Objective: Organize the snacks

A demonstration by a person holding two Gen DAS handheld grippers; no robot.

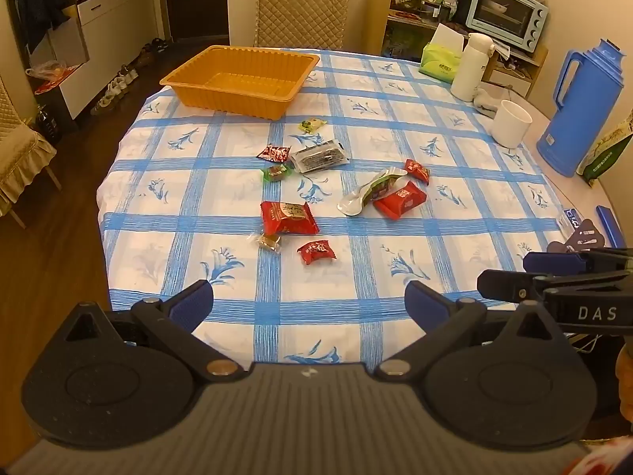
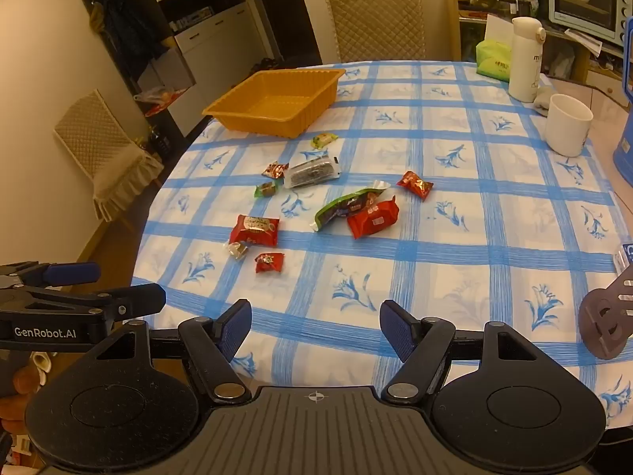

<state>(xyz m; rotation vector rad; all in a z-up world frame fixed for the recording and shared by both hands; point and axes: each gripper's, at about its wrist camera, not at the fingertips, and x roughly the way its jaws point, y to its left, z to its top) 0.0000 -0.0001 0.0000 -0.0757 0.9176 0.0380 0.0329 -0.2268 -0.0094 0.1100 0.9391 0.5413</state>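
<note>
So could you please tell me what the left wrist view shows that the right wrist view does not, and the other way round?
Only the left wrist view shows the whole blue thermos jug, the green bag beside it and a blue bar at the table's right edge. Only the right wrist view shows a second quilted chair left of the table. Both show the empty orange tray, the scattered snack packets, the white cup, the white flask and both grippers open: left gripper, right gripper.

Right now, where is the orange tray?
In both views the orange tray sits empty at the table's far left, beyond the scattered snacks, nearest the small green candy.
</note>
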